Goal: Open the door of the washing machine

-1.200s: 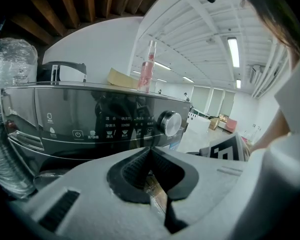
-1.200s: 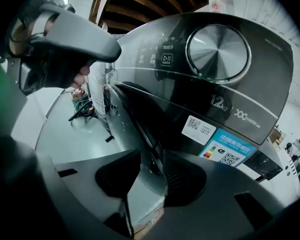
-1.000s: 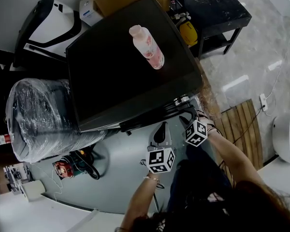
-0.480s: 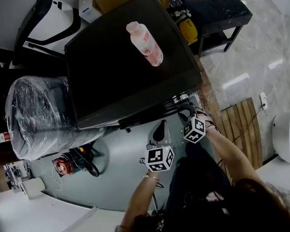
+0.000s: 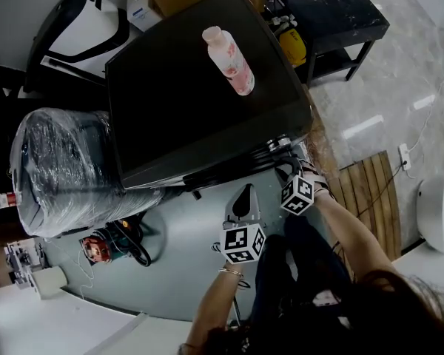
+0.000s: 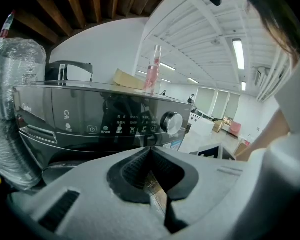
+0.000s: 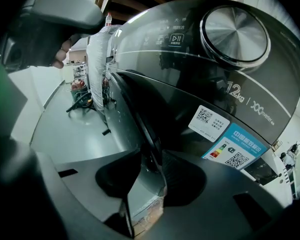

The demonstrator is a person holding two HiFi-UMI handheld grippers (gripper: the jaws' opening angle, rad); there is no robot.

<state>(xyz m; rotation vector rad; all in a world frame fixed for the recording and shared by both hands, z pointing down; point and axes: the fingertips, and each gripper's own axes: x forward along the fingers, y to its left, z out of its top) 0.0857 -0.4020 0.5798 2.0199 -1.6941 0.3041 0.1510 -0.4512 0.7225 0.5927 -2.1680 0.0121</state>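
The left gripper (image 6: pixel 150 150) had its jaws pressed together on nothing, the control panel (image 6: pixel 115 124) of the washing machine (image 5: pixel 200 102) standing well beyond their tips. The right gripper (image 7: pixel 149 156) had its jaws clamped on the rim of the door (image 7: pixel 145 129), which ran up from between them, with the dial (image 7: pixel 235 29) above and right.

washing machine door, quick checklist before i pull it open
1. Right tongs gripping the door edge: ok.
2. Left tongs shut, empty, off the washing machine: ok.
3. Bottle on top standing upright: ok.
4. Door unlatched: cannot tell.
5. Room in front for the door's swing: cannot tell.
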